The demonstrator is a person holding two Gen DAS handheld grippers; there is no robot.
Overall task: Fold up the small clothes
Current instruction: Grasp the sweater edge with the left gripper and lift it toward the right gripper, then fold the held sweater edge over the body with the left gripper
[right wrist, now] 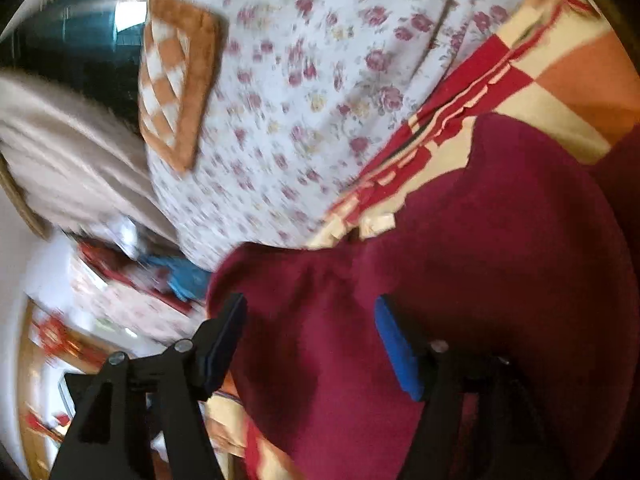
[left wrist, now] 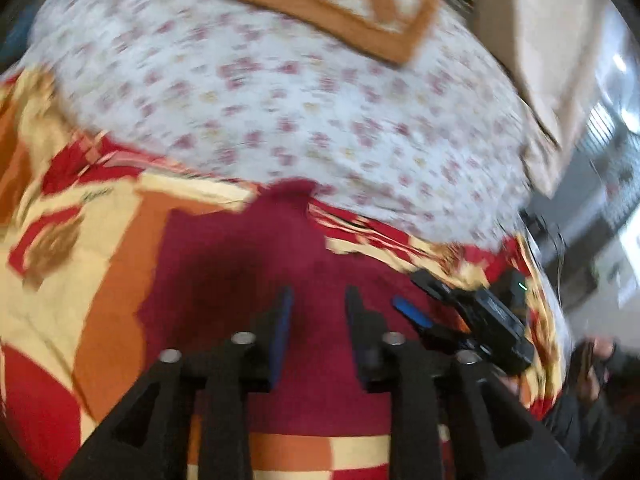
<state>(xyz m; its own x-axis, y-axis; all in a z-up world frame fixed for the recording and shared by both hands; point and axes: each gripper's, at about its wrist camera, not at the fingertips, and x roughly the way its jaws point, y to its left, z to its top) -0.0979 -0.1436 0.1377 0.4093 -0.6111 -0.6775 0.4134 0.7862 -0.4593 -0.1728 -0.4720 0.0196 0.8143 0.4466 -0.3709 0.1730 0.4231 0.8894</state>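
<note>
A dark maroon garment lies spread on a red, cream and orange checked blanket. My left gripper hovers low over the garment's middle, its blue-padded fingers a narrow gap apart with only the cloth's surface showing between them. To its right, my right gripper reaches in over the garment's right edge. In the right wrist view the garment fills the lower right, and the right gripper stands wide open over its rumpled edge, pads off the cloth. Both views are blurred.
Beyond the blanket lies a white floral sheet with an orange-and-white checked mat on it. Beige fabric hangs at the far right. A blue item lies off the bed's edge.
</note>
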